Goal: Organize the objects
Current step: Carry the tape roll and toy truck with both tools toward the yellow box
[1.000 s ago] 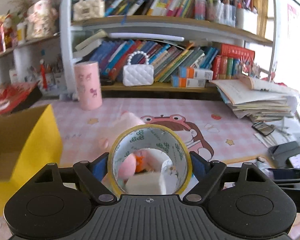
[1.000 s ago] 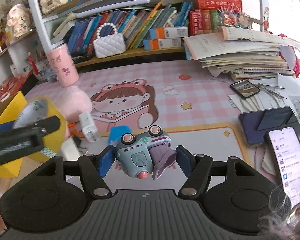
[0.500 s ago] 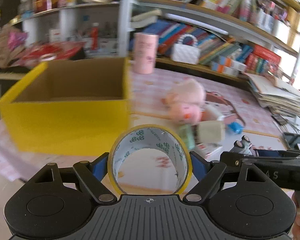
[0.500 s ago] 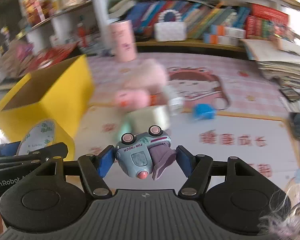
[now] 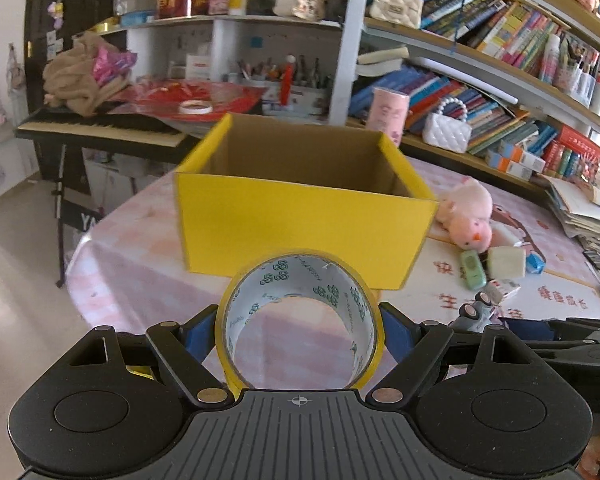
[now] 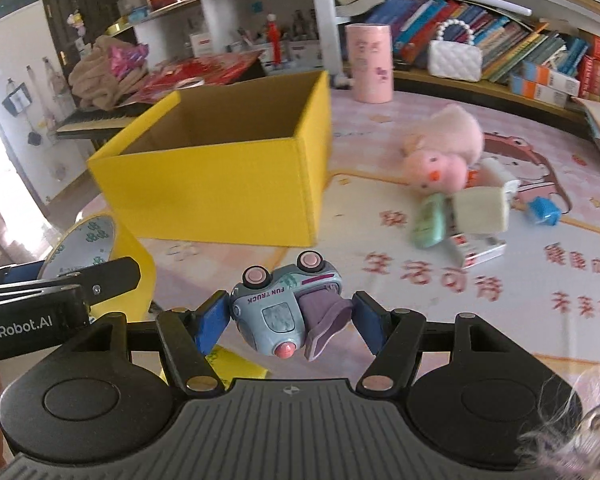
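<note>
A roll of yellow tape [image 5: 300, 320] is clamped between the fingers of the left gripper [image 5: 299, 330] and held above the tabletop [image 5: 140, 272], just in front of the open yellow box [image 5: 304, 216]. A toy truck [image 6: 286, 308] lying on its side is gripped by the right gripper [image 6: 288, 322], near the box's front corner. A pink plush [image 6: 440, 152] and small items are seen lying on the tabletop to the box's right.

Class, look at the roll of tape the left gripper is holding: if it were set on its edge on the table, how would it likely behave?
The tape roll is a round hollow ring, so on edge it would probably roll. The left gripper holds it by the outer sides without visible squashing, suggesting a fairly stiff ring. Being mostly hollow, it is likely light.
</note>
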Available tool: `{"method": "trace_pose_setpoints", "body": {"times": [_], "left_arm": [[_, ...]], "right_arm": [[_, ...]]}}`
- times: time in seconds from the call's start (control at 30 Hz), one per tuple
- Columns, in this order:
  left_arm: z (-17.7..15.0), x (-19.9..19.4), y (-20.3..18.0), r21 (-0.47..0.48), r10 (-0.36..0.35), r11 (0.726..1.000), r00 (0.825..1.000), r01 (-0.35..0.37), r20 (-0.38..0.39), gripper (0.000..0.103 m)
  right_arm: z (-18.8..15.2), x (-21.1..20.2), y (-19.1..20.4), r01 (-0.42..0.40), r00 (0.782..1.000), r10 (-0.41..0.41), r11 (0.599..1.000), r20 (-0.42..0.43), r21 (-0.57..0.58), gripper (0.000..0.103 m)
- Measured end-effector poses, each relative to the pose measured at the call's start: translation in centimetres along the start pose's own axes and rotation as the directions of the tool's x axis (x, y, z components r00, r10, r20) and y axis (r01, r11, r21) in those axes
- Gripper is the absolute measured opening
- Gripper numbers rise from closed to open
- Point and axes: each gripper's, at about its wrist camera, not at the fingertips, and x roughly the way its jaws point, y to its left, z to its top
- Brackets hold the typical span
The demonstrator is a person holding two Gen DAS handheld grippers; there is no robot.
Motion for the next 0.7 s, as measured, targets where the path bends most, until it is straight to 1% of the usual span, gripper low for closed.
{"method": "trace_pose_setpoints", "body": {"times": [0.33,0.53,0.7], "left_arm": [[-0.5,-1.6,4.4,-0.008,0.018,1.0,0.999,-0.018,0.028,0.084],[-0.4,-1.8,5.8,-0.012,0.012,1.0,0.999,-0.011,0.036,0.084],[-0.3,-1.5,6.4,-0.011,-0.008,1.0,0.999,0.009,0.034,0.084]], "right_arm": [[-0.8,0.3,5.1,-0.023,1.0,0.023,1.0,0.016,-0.01,0.065],[-0.8,0.7,6.8,-0.023,0.999,0.023,1.0,0.023,-0.017,0.065],[-0.7,0.7,7.4,-0.007,1.0,0.007,1.0,0.027,-0.015,0.065]]}}
